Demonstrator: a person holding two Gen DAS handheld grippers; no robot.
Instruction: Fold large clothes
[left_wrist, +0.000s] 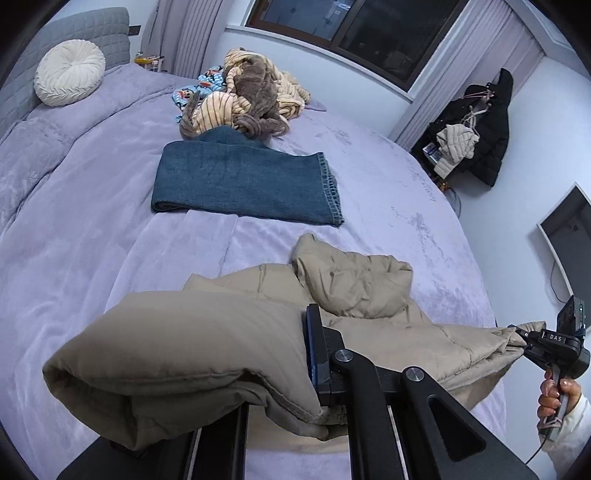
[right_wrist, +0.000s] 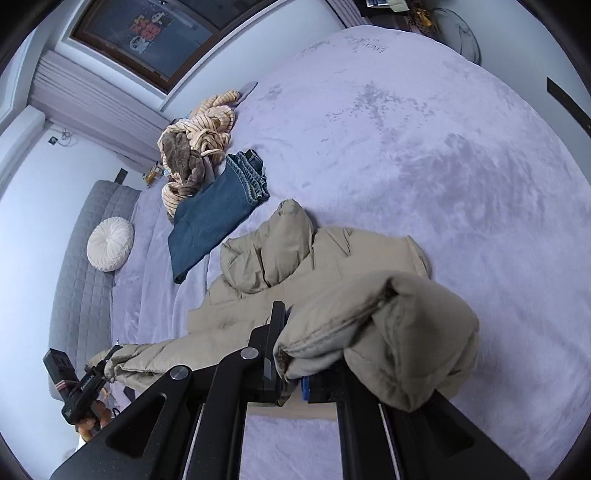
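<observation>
A beige puffer jacket (left_wrist: 354, 284) lies on the lavender bed, its hood bunched toward the jeans. My left gripper (left_wrist: 291, 369) is shut on the jacket's hem corner, whose padded fabric drapes over and hides the left finger. My right gripper (right_wrist: 295, 365) is shut on the opposite hem corner of the jacket (right_wrist: 288, 254), with fabric folded over its right finger. Each gripper shows in the other's view, the right gripper (left_wrist: 522, 338) at the far right and the left gripper (right_wrist: 110, 356) at the lower left, both pinching the hem.
Folded blue jeans (left_wrist: 243, 181) lie beyond the jacket. A heap of striped and brown clothes (left_wrist: 247, 96) sits farther back. A round white cushion (left_wrist: 70, 72) rests by the grey headboard. Dark coats (left_wrist: 484, 129) hang at the wall on the right.
</observation>
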